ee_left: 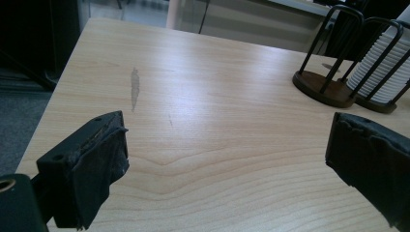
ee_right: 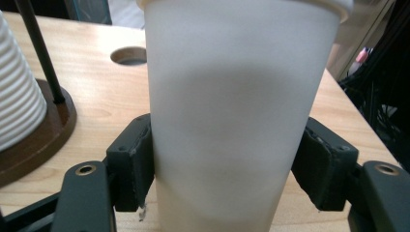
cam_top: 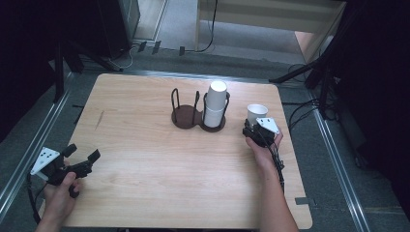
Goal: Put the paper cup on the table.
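since it looks like thin paper, the white cup [ee_right: 237,111] should be light, easily crushed, a bit slick; grip low on the wall, gently. right gripper [cam_top: 256,128] is clamped on its lower body, upright, just right of the cup rack [cam_top: 198,121]. left gripper [cam_top: 80,157] jaws apart, nothing between.

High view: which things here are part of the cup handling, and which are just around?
In the job:
- white paper cup, clamped upright in the right gripper
- stack of cups in the dark two-bay holder

Just around:
- left gripper, jaws open on nothing
- wooden table
- cables on the floor
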`<state>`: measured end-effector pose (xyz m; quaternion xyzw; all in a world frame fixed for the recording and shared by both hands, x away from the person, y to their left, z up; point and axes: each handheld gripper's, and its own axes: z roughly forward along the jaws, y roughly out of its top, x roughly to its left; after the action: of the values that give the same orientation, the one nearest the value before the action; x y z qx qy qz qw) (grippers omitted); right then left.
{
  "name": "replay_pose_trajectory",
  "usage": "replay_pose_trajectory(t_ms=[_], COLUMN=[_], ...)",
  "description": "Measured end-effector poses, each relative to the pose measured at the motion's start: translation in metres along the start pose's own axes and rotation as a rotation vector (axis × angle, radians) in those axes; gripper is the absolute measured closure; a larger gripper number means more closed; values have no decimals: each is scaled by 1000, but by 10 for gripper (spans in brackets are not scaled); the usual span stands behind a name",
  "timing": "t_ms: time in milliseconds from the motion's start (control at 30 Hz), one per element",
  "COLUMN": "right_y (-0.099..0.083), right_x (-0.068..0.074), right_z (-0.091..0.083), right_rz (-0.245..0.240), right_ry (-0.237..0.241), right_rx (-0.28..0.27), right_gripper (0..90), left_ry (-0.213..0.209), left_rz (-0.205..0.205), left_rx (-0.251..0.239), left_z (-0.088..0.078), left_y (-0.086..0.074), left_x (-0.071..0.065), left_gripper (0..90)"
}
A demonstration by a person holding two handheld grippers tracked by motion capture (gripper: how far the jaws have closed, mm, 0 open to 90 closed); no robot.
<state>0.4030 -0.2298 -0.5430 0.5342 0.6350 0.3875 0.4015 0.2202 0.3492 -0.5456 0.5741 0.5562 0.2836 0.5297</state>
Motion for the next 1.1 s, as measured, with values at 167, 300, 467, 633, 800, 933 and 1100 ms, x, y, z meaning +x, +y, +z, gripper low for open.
replay_pose_trajectory(t_ms=[167, 300, 467, 633, 800, 933, 1100], right_y=[1, 2, 1, 0, 0, 0, -3], right_x=[0, 0, -2, -3, -3, -4, -8], right_z=[4, 5, 4, 3, 1, -2, -12], right_rz=[0, 7, 32, 33, 32, 36, 27], right_ry=[-5, 0, -3, 12, 27, 61, 129], right_rx=[43, 60, 67, 106, 107, 107, 75], right_gripper=[304, 299, 294, 291, 255, 166, 118], left_ry=[-1, -2, -6, -6, -5, -6, -9], left_rz=[1, 1, 0, -1, 0, -2, -4], left_rx=[2, 3, 4, 6, 7, 5, 4], left_z=[0, 0, 0, 0, 0, 0, 0], left_y=[0, 0, 0, 0, 0, -1, 0], left_x=[0, 0, 0, 0, 0, 0, 0], left_gripper=[14, 14, 14, 14, 14, 14, 14])
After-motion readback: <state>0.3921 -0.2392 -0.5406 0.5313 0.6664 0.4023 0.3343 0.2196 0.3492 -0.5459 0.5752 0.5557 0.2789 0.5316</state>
